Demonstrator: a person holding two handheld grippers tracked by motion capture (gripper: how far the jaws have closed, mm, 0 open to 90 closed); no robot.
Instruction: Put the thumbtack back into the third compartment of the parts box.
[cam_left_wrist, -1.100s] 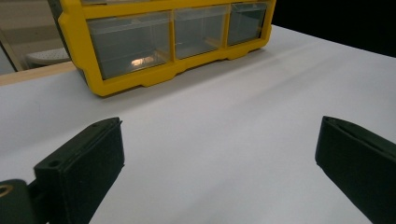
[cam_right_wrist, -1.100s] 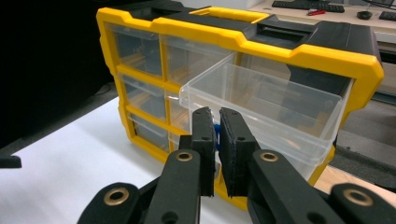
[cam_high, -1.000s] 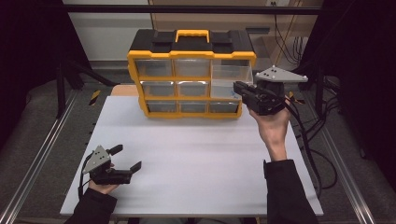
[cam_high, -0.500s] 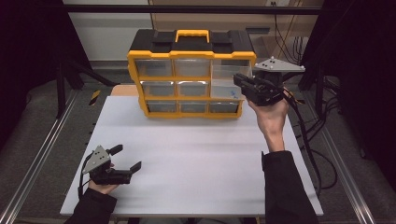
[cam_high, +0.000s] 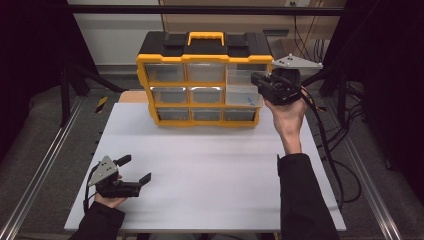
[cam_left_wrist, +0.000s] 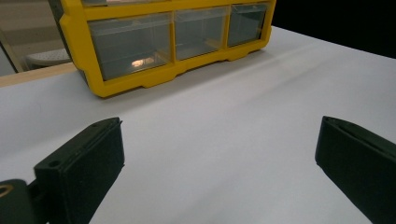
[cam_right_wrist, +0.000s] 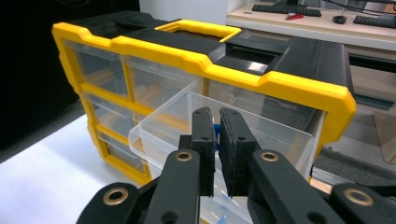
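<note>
The right hand (cam_high: 287, 112) is raised from the desk (cam_high: 215, 170), with the forearm stretched forward and the wrist bent up. The right claw (cam_right_wrist: 216, 135) is held at the open drawer (cam_right_wrist: 187, 121) on the right side of the storage box (cam_high: 200, 80). Its two black pads are almost together, and a small blue thing (cam_right_wrist: 215, 132) is seen in the narrow gap between them; whether it is really clamped cannot be told.

The left hand (cam_high: 107, 197) is rested low on the near left corner of the desk, and the left claw (cam_high: 135, 170) is held wide apart, with nothing between its pads.

The box is made of yellow and black plastic, with a yellow handle (cam_high: 206, 37) on top and clear drawers in rows. The pulled-out drawer is thin, transparent and rectangular.

The desk surface is white, smooth and flat. The box is placed at its far edge, and a wide free area is left between the box and the left claw.
</note>
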